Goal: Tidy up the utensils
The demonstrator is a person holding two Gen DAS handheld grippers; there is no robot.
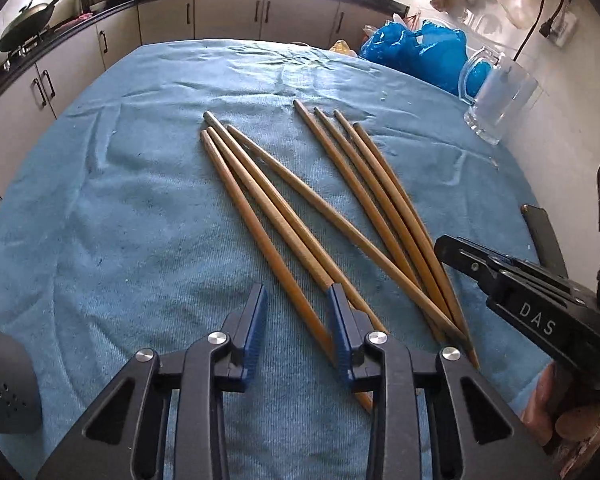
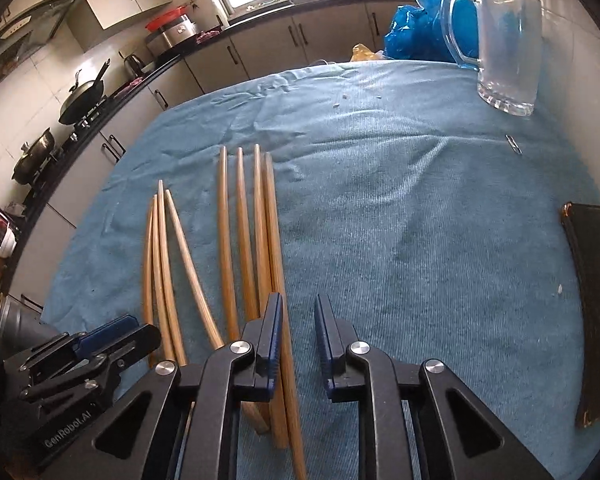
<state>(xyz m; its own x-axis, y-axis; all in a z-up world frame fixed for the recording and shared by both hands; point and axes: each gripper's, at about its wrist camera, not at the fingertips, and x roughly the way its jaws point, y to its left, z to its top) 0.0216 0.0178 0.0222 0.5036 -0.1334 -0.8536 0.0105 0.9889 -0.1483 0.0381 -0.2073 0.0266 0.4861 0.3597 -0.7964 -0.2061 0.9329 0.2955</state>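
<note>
eight wooden chopsticks [image 1: 340,216] laid on blue cloth of tabletop [image 1: 100,220], fanned in two groups of four, thin ends bunched near grippers. left gripper [image 1: 298,320] fingers apart, one stick seen between, not clamped. right gripper [image 2: 298,340] fingers apart, one stick lying just inside left finger. glass mug [image 2: 508,40] well apart. risk judged: only one stick pinched, neighbours dragged, fan scattered.
</note>
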